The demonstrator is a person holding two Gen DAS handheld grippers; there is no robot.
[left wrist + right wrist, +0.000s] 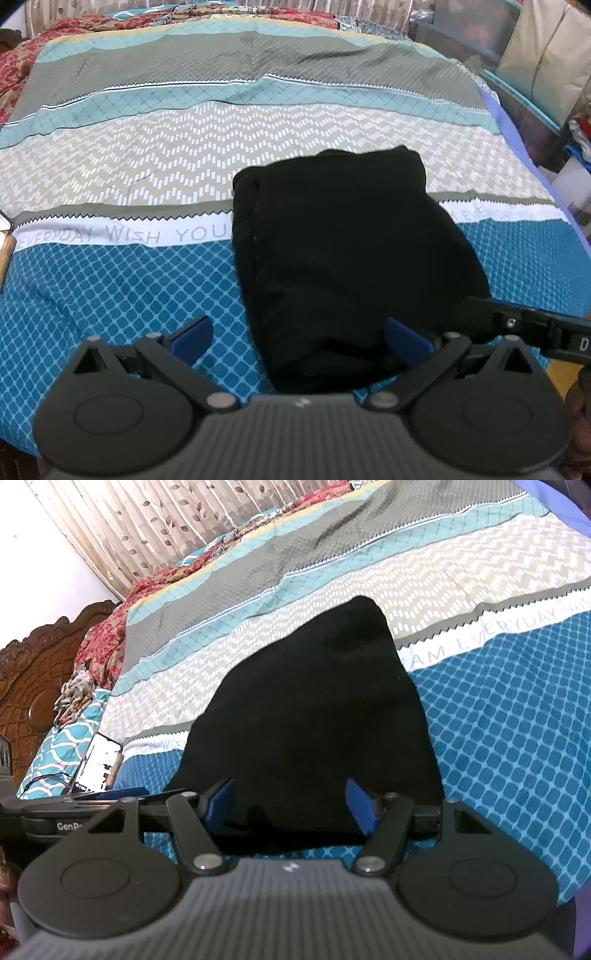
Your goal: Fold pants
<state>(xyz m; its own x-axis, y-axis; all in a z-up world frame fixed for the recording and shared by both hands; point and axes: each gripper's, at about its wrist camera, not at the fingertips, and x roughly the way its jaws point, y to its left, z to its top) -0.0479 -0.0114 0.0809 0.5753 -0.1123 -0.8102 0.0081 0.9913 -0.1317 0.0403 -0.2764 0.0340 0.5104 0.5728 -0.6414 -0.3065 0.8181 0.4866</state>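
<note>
Black cloth fills the middle of both frames: the pants (332, 266) lie folded into a thick bundle on the bedspread (122, 280), across its blue diamond band and the white lettered strip, reaching up into the beige zigzag band.

In the left wrist view the left gripper (299, 338) sits at the lower centre with its jaws wide apart. The bundle's near end lies between the blue pads; the right pad (406, 338) is against the cloth edge, the left pad (194, 334) stands apart over bare bedspread. Nothing is pinched. The right gripper (528, 326) enters as a dark bar from the lower right, touching the bundle's right side.

In the right wrist view the right gripper (291, 803) also stands open, about halfway, the pants' near edge between its blue pads (360, 806) with no clamping visible. The left gripper (74, 808) crosses at lower left.

Only the right view shows a carved wooden headboard (33, 664) at the left edge, a leaf-print curtain (147, 524) at the upper left, and a lit phone (99, 764) at middle left. Only the left view shows storage clutter (535, 55) at the upper right.

The strip reads "EVERYDAY WISH YOU" (122, 234); the left gripper's body shows "GenR", cut off.
</note>
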